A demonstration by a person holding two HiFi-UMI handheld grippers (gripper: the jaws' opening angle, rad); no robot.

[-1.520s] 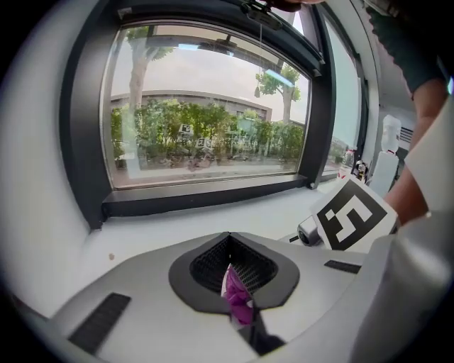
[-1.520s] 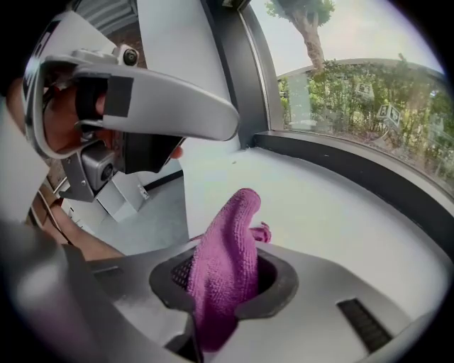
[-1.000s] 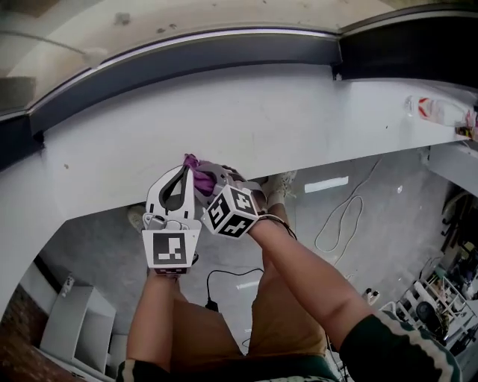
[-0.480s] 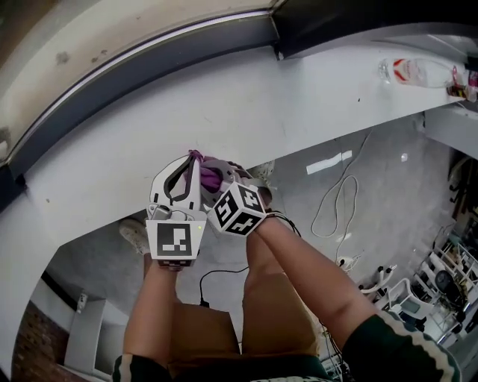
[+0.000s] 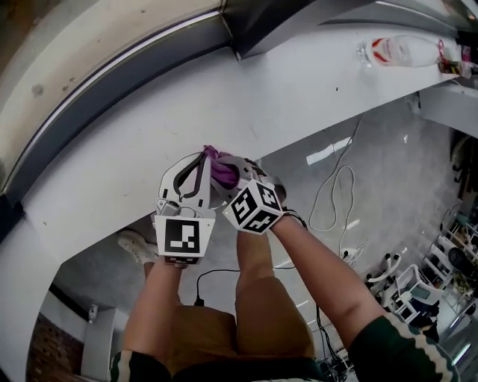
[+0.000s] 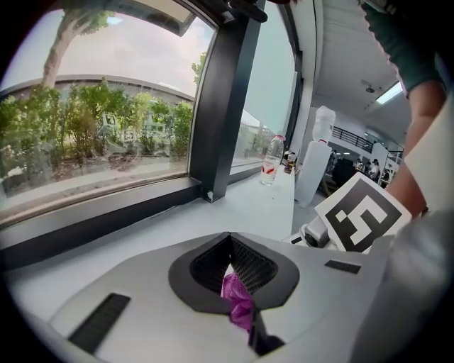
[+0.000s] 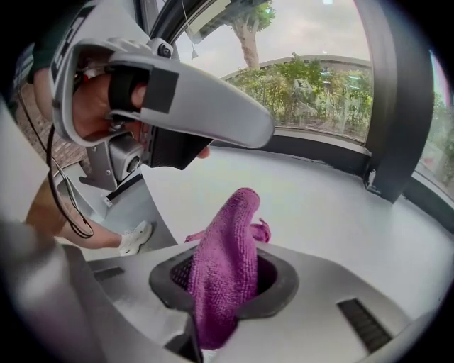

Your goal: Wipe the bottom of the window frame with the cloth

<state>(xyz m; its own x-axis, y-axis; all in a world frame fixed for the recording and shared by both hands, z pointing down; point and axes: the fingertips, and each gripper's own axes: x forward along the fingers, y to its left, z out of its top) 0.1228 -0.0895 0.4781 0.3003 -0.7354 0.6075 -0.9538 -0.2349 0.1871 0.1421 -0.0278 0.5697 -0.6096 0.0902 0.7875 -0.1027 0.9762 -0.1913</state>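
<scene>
A purple cloth (image 5: 222,170) is bunched between my two grippers, which are held close together over the front edge of the white sill (image 5: 299,89). My left gripper (image 5: 200,155) is shut, and a corner of the cloth (image 6: 237,303) is pinched in its jaws. My right gripper (image 5: 225,167) is shut on the thick fold of cloth (image 7: 225,266), which stands up out of its jaws. The dark bottom rail of the window frame (image 5: 127,71) runs along the far side of the sill, well beyond both grippers. In the right gripper view the left gripper shows at upper left.
A dark upright mullion (image 5: 250,22) meets the rail just right of the grippers. A plastic water bottle (image 5: 392,51) stands on the sill far to the right. Below the sill are the floor, a white cable (image 5: 336,194) and the person's legs.
Both grippers, still together on the cloth, have shifted right along the sill. The mullion and the bottle now lie closer to them.
</scene>
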